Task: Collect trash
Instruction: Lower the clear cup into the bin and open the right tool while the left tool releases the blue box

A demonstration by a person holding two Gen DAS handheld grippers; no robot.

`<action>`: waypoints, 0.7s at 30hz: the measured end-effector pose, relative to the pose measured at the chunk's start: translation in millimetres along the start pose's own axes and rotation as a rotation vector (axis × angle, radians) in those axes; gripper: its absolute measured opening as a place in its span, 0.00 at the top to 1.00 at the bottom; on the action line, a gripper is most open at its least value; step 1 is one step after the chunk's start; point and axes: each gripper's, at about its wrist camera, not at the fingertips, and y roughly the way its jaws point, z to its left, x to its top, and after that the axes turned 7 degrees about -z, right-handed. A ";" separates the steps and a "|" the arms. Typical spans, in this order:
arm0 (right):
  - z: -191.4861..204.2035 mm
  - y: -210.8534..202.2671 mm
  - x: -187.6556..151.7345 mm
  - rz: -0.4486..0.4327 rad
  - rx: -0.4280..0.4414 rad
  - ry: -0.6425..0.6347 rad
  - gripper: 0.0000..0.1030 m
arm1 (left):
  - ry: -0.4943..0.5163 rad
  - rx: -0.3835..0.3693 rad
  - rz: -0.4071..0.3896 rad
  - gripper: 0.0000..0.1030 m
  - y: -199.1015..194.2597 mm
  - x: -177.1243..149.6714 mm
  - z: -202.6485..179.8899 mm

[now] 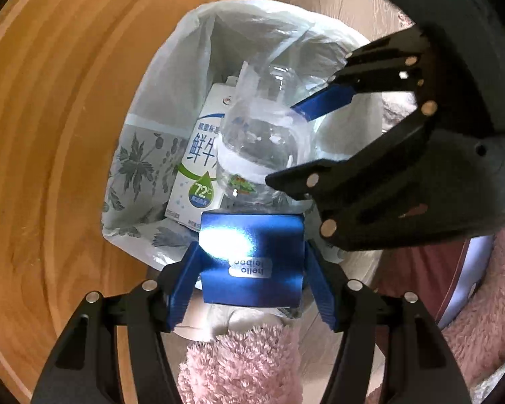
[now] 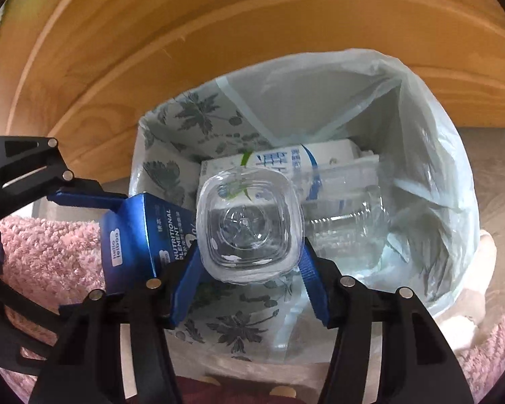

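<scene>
My left gripper (image 1: 250,269) is shut on a shiny blue box (image 1: 250,259) and holds it over the near rim of the lined trash bin (image 1: 171,77). My right gripper (image 2: 250,259) is shut on a clear plastic bottle (image 2: 249,229), seen base-on, and holds it over the bin's mouth. The right gripper (image 1: 299,148) and its bottle (image 1: 262,138) also show in the left wrist view, just beyond the box. The blue box (image 2: 134,235) and the left gripper's blue finger (image 2: 80,198) show at left in the right wrist view. A milk carton (image 1: 198,165) lies inside the bin.
The bin liner (image 2: 431,155) has a leaf print. Another clear bottle (image 2: 346,219) lies in the bin beside the carton (image 2: 286,161). A wooden furniture panel (image 2: 219,33) stands right behind the bin. A pink fluffy rug (image 1: 242,363) lies at the bin's near side.
</scene>
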 end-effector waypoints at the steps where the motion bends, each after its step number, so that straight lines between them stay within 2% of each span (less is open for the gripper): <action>1: -0.7 1.2 0.4 0.012 -0.001 0.005 0.46 | -0.001 -0.004 -0.002 0.42 2.0 -1.2 1.2; 5: -5.2 9.6 -0.5 0.057 0.005 0.051 0.47 | -0.026 -0.026 -0.011 0.42 8.5 -2.7 6.8; 12: -4.9 25.2 2.3 0.104 -0.025 0.046 0.47 | -0.083 -0.057 -0.031 0.42 18.6 -6.1 18.3; 18: -4.4 40.2 3.7 0.142 -0.048 0.051 0.46 | -0.081 -0.065 -0.027 0.41 24.6 -11.6 13.4; 21: -4.8 46.5 3.4 0.162 -0.056 0.060 0.46 | -0.094 -0.054 -0.050 0.41 27.8 -14.3 14.4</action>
